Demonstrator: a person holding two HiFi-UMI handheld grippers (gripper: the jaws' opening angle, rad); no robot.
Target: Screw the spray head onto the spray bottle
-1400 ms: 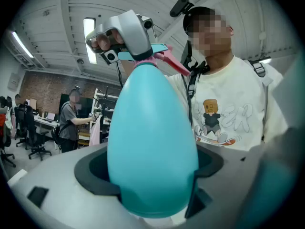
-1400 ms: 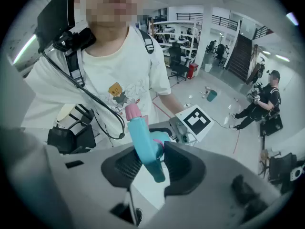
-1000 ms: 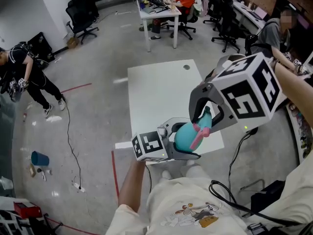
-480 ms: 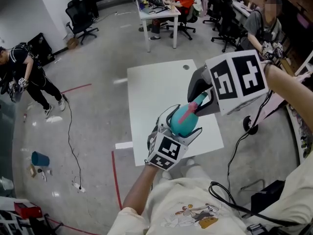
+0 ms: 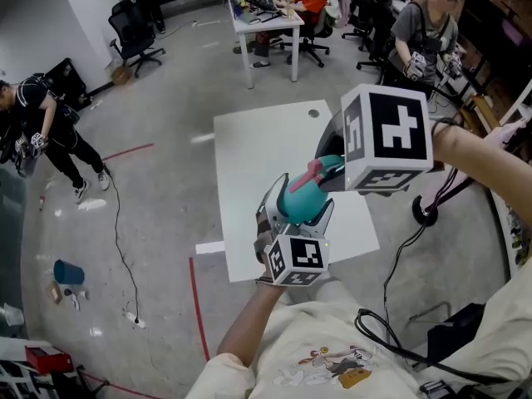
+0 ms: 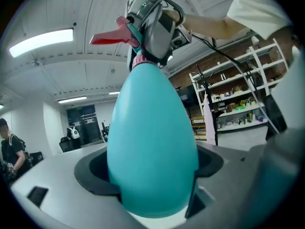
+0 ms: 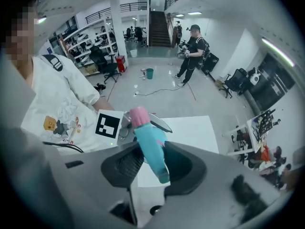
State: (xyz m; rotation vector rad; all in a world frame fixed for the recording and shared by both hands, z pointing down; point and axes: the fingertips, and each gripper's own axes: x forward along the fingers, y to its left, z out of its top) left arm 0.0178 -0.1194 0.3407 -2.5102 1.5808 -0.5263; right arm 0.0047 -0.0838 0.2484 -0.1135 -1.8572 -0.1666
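In the head view my left gripper (image 5: 301,213) is shut on a teal egg-shaped spray bottle (image 5: 304,198), held in the air over the near edge of the white table (image 5: 249,148). The spray head (image 5: 319,171), teal with a pink trigger, sits at the bottle's neck, and my right gripper (image 5: 331,171) is shut on it. In the left gripper view the bottle (image 6: 152,147) fills the space between the jaws, with the spray head (image 6: 138,35) on top. The right gripper view shows the spray head (image 7: 150,144) pinched between the right gripper's (image 7: 153,165) pads.
A person (image 5: 37,127) stands at the left on the concrete floor. Office chairs (image 5: 137,32), a white desk (image 5: 270,32) and seated people are at the back. A cable (image 5: 120,248) and red tape (image 5: 194,285) run along the floor left of the table.
My left gripper has swung round from lying sideways to pointing away from me, carrying the bottle toward the table. The right gripper has rolled, and the pink trigger now points left.
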